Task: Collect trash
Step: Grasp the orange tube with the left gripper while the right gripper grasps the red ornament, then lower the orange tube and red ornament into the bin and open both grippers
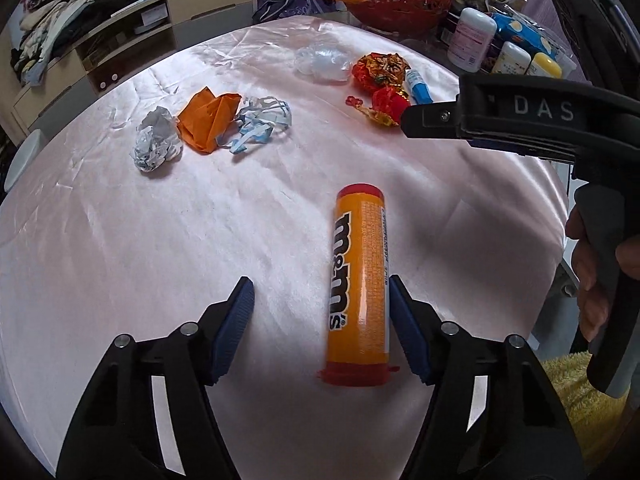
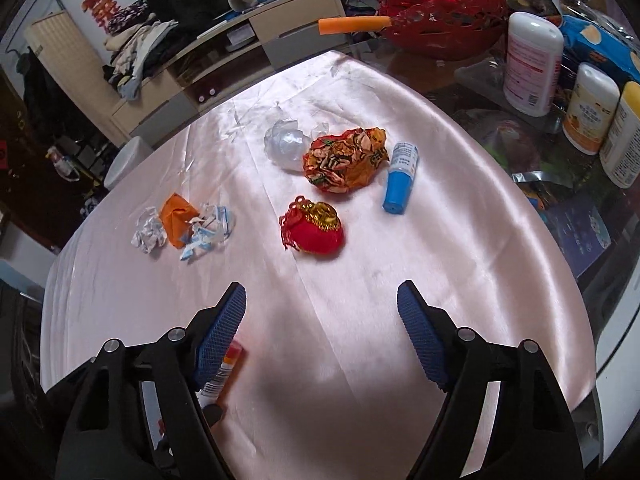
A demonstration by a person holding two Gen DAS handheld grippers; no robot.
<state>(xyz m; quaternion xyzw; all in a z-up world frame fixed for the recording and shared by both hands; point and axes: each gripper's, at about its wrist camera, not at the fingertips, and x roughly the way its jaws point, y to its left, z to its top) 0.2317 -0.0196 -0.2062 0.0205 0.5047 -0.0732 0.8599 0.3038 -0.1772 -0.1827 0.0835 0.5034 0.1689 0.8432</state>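
Note:
An orange M&M's tube (image 1: 358,286) with red caps lies on the pink satin tablecloth (image 1: 160,240). My left gripper (image 1: 322,304) is open around it, the right pad beside the tube. My right gripper (image 2: 322,308) is open and empty above the cloth; it also shows in the left wrist view (image 1: 408,122). Ahead lie a crumpled white paper (image 1: 154,144), orange paper (image 1: 208,120), blue-white shreds (image 1: 260,124), a clear plastic wad (image 2: 284,144), a red-gold wrapper (image 2: 344,158), a red pouch (image 2: 316,230) and a blue-white small tube (image 2: 400,178). The M&M's tube end shows under my right gripper's left finger (image 2: 228,368).
A red basket (image 2: 440,12) and white bottles (image 2: 532,64) stand at the far right on a glass tabletop. A cabinet (image 2: 240,48) with piled clothes is behind the table. A yellow towel (image 1: 580,392) lies at the lower right.

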